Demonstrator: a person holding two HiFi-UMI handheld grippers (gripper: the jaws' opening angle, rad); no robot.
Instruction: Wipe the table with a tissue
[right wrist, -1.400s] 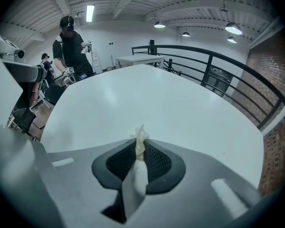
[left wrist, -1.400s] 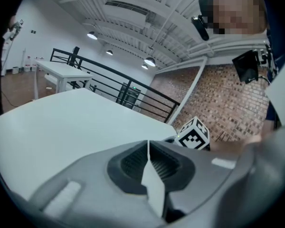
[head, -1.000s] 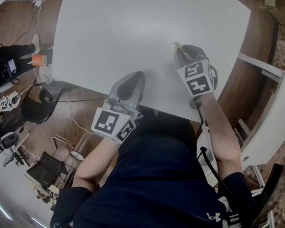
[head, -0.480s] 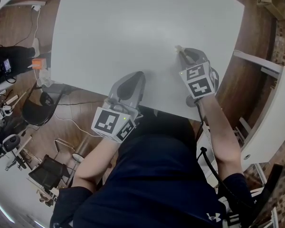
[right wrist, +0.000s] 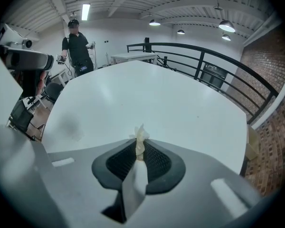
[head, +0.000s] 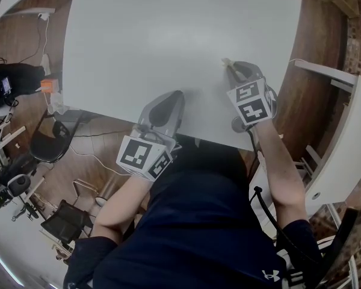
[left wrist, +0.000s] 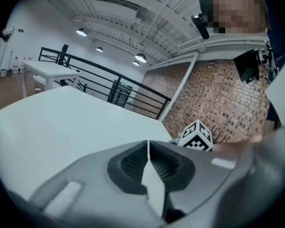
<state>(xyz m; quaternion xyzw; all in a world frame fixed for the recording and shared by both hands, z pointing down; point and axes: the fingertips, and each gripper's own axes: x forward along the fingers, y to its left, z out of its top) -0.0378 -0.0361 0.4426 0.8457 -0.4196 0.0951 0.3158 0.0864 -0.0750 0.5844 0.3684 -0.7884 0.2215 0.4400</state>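
A large white table (head: 168, 35) fills the upper head view. My right gripper (head: 230, 67) rests over the table's near right part, shut on a small twisted wad of pale tissue (right wrist: 140, 136) that pokes out from between the jaws; the tissue (head: 225, 61) shows as a small nub at the tip. My left gripper (head: 168, 101) sits at the table's near edge, its jaws pressed together with nothing between them (left wrist: 147, 146). The right gripper's marker cube (left wrist: 195, 136) shows to the right in the left gripper view.
Brown wood floor surrounds the table. A black chair (head: 48, 143) and cables lie at the left, a white bench or table (head: 343, 155) at the right. A person (right wrist: 78, 46) stands beyond the table's far side near another white table (right wrist: 133, 57), with a black railing (right wrist: 204, 61) behind.
The right gripper with the tissue has held almost still on the table. The head view has shifted slightly, so the table appears a little further left. The left gripper has not moved.
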